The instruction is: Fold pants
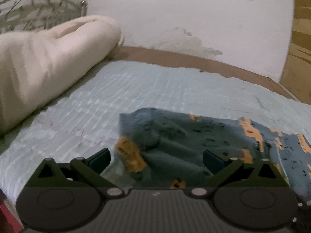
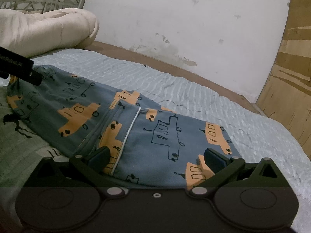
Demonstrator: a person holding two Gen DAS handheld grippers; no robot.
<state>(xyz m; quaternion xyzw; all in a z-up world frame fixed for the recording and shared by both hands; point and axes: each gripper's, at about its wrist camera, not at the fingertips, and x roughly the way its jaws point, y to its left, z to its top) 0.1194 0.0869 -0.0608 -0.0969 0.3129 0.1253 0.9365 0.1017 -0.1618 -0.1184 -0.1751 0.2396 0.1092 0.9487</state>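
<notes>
your blue truck-print pajama pants (image 2: pixel 147 128) lie on the bed's pale blue quilt (image 2: pixel 194 89), seemingly folded once lengthwise. both the left gripper (image 1: pixel 156 160) and right gripper (image 2: pixel 156 158) hover with jaws wide apart, holding nothing. the crosswise folds look undone.

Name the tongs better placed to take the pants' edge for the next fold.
Probably the right tongs: they are open over the near edge of the flat pants. The left tongs, also open, face a rumpled, blurred end.
</notes>
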